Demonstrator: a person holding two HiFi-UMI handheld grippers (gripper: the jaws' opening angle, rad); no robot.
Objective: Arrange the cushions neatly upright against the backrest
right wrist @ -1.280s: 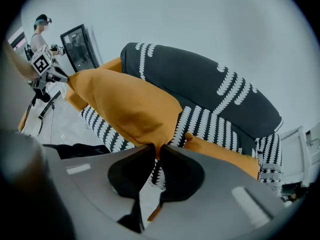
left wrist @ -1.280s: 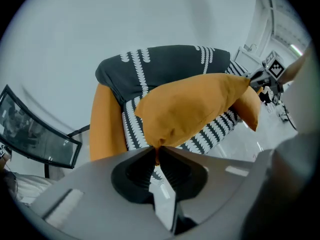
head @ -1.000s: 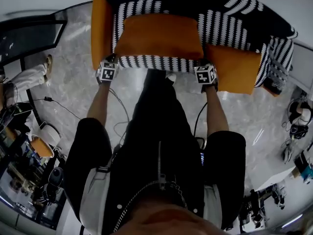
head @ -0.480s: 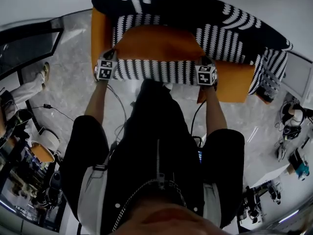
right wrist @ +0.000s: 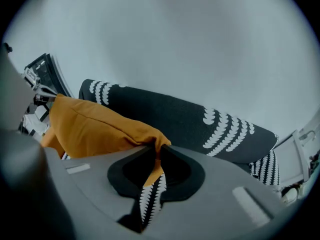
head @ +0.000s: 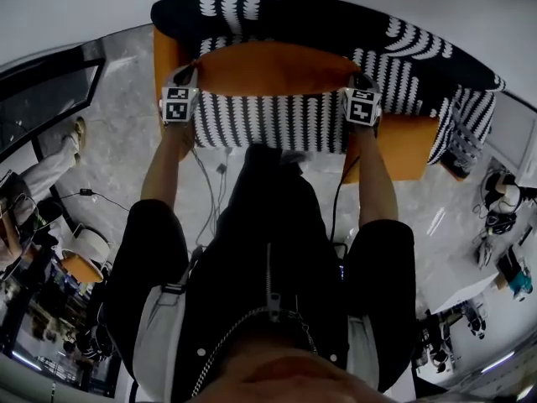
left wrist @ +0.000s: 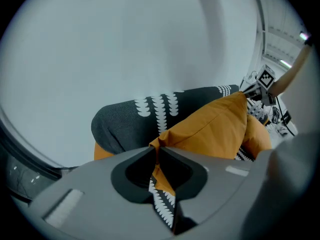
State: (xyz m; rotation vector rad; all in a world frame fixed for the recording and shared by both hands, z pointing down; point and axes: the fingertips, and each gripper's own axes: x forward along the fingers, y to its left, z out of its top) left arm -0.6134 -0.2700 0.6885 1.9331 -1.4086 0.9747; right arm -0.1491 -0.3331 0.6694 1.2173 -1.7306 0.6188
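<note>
1. The left tongs (left wrist: 155, 156) and right tongs (right wrist: 156, 156) are each nearly closed, pinching a corner of the orange fabric cushion with a black-and-white striped face (head: 273, 120). It hangs stretched between them, probably to keep it square to the dark patterned backrest (head: 336, 23) just beyond.
2. The cushion hides the seat, so I cannot tell whether its lower edge rests on anything.

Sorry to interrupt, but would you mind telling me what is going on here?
A person holds a cushion, orange on one side and striped on the other, by two corners: the left tongs are shut on one, the right tongs on the other. It hangs between them in front of the dark backrest. Another orange cushion lies farther right.
</note>
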